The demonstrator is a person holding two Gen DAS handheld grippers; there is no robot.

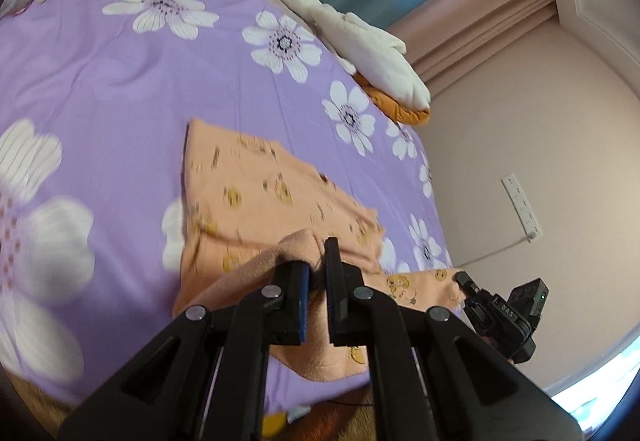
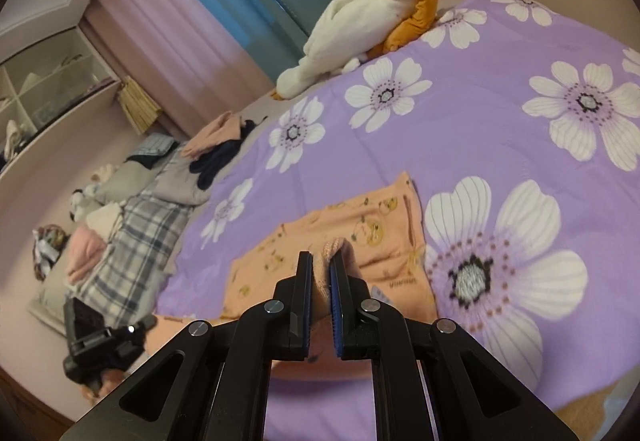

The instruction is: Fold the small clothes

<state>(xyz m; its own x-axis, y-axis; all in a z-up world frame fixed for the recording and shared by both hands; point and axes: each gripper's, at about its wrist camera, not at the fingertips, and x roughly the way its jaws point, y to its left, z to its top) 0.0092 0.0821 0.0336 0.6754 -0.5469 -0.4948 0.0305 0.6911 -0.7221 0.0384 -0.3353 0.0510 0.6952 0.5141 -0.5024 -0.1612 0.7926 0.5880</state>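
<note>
Left gripper [image 1: 317,261]: jaws closed on a bunched fold of the small peach-orange fleece garment with yellow cartoon prints [image 1: 256,197], pinched between the pads at its near edge.

Right gripper [image 2: 321,269]: jaws likewise closed on a raised fold of the same garment [image 2: 340,237], fabric bulging up between the fingers.

Garment: lies partly flat on the near part of the purple bedspread with large white flowers [image 1: 120,81]; the near edge is lifted off it by both grippers. Details of the print are blurred in the left wrist view.

Far side of bedspread: a long white plush goose with orange feet [image 1: 360,45] lies along the bed's edge.

Far end, by the pillows: a heap of dark navy and pink clothes [image 2: 218,145] beside a grey plaid pillow [image 2: 136,237].

Beyond the bed: pink and blue curtains [image 2: 192,13]; a white wall socket strip [image 1: 522,207] on the pink wall.
</note>
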